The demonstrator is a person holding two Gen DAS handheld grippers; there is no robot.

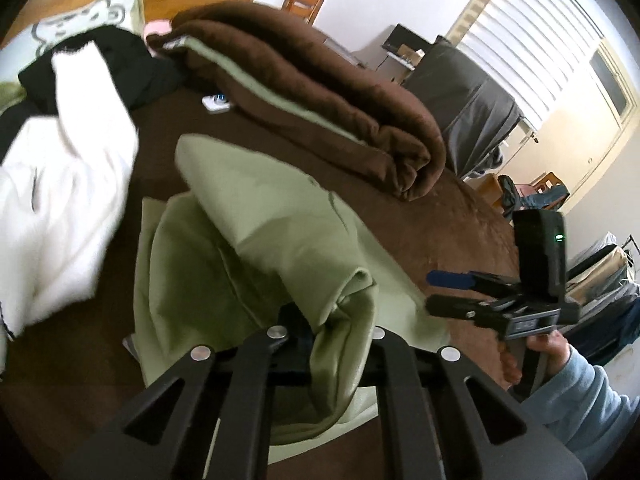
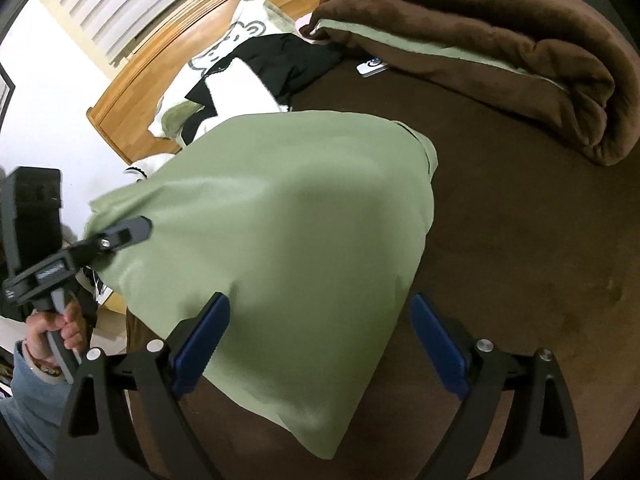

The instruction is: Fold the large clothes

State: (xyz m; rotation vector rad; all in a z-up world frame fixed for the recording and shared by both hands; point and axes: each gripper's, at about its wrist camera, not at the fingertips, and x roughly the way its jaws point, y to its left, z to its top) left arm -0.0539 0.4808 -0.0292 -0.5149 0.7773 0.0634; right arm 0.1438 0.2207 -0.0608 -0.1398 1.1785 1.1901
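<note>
Green garment (image 2: pixel 280 220), smooth and draped, pinched by left tongs (image 2: pixel 132 232); right tongs (image 2: pixel 320 344) wide.

Garment (image 2: pixel 280 208) on bed (image 2: pixel 520 280), folded blanket (image 2: pixel 500 52) behind it

Domestic bedroom; bed with wooden headboard (image 2: pixel 132 80) and brown cover (image 2: pixel 500 240); folded brown blanket (image 1: pixel 320 92); printed pillow (image 1: pixel 80 20); slatted window blinds (image 1: pixel 532 36)

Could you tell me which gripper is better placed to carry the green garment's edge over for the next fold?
Left, probably. The left gripper is shut on the green garment, lifting its edge off the brown bed cover. The right gripper is open, holding nothing.
</note>
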